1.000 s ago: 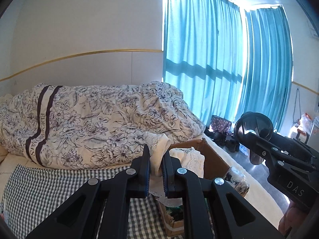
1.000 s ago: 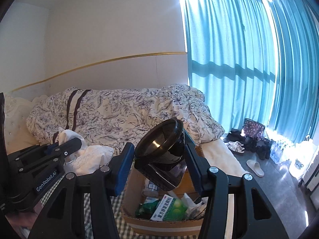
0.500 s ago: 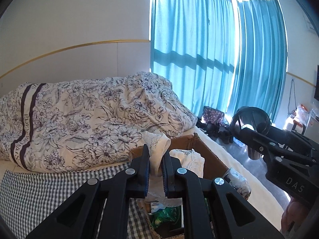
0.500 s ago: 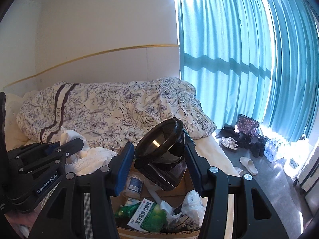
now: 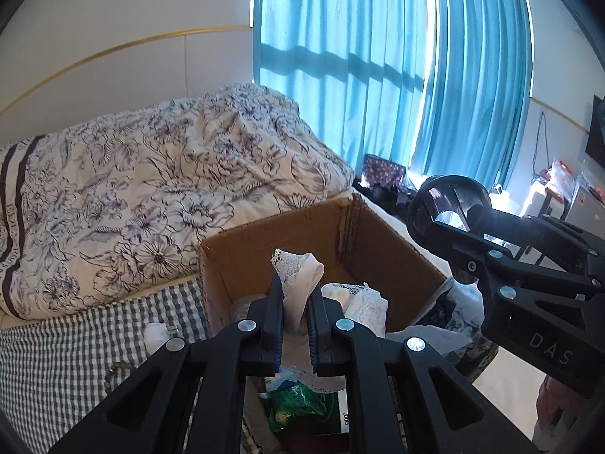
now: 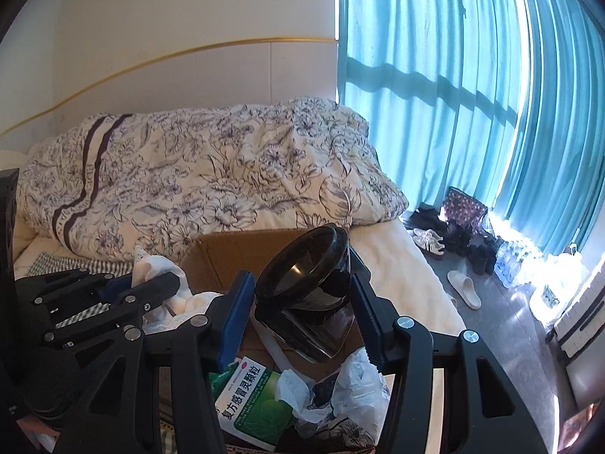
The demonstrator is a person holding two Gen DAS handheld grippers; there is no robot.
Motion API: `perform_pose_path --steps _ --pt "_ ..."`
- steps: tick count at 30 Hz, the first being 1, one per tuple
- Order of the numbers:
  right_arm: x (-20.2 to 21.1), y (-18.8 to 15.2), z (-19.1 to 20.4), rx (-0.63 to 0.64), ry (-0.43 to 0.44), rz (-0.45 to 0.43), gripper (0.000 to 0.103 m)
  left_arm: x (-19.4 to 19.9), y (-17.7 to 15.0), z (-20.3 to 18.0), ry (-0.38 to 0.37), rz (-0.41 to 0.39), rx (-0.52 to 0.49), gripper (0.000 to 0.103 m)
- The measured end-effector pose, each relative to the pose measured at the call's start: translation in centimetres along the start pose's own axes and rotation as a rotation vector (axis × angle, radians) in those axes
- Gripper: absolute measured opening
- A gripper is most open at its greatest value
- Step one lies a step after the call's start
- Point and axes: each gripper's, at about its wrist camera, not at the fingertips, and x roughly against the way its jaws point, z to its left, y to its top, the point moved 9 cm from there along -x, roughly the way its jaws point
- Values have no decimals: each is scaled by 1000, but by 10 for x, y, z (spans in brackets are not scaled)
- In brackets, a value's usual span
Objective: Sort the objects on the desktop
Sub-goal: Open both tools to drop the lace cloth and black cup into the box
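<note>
Left wrist view: a cream lace-trimmed cloth (image 5: 298,283) is pinched between the two black fingers of the left gripper (image 5: 295,325), which are pressed tight on it, and it is held above the open brown cardboard box (image 5: 378,238). Compared with a second ago, the box is seen far more fully: its back wall and right flap are now exposed, where only a corner showed before. Inside it, a green plastic wrapper (image 5: 295,405) and more white cloth (image 5: 363,302) can be made out. The box rests on a grey-and-white checked sheet (image 5: 68,355), with a floral-printed duvet (image 5: 151,196) behind it and teal curtains (image 5: 378,75) beyond.

In the right wrist view, a dark translucent funnel-shaped cup (image 6: 306,287) is clamped between the blue-padded fingers of the right gripper (image 6: 300,325) and is held tilted over the same box (image 6: 227,253). A green-and-white medicine carton (image 6: 253,401) and crumpled white plastic (image 6: 359,382) lie below it. More of the box contents is shown than earlier, and the left gripper (image 6: 159,283) with its cloth (image 6: 151,265) now appears nearer the box edge.
</note>
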Motion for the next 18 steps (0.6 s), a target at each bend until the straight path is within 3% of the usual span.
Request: perform_pose_path --steps 9,12,14,18 --pt "-30 -14 -1 4 -27 73 52 -29 -18 3 -25 79 -16 11" --pt "-35 -19 1 1 -31 91 52 -35 -21 7 -22 94 -3 29" --pt "-36 -19 2 3 -42 90 53 -35 -21 11 -32 93 21 51" --pt "-30 -13 2 -21 -49 64 63 -31 -18 15 -19 79 18 52"
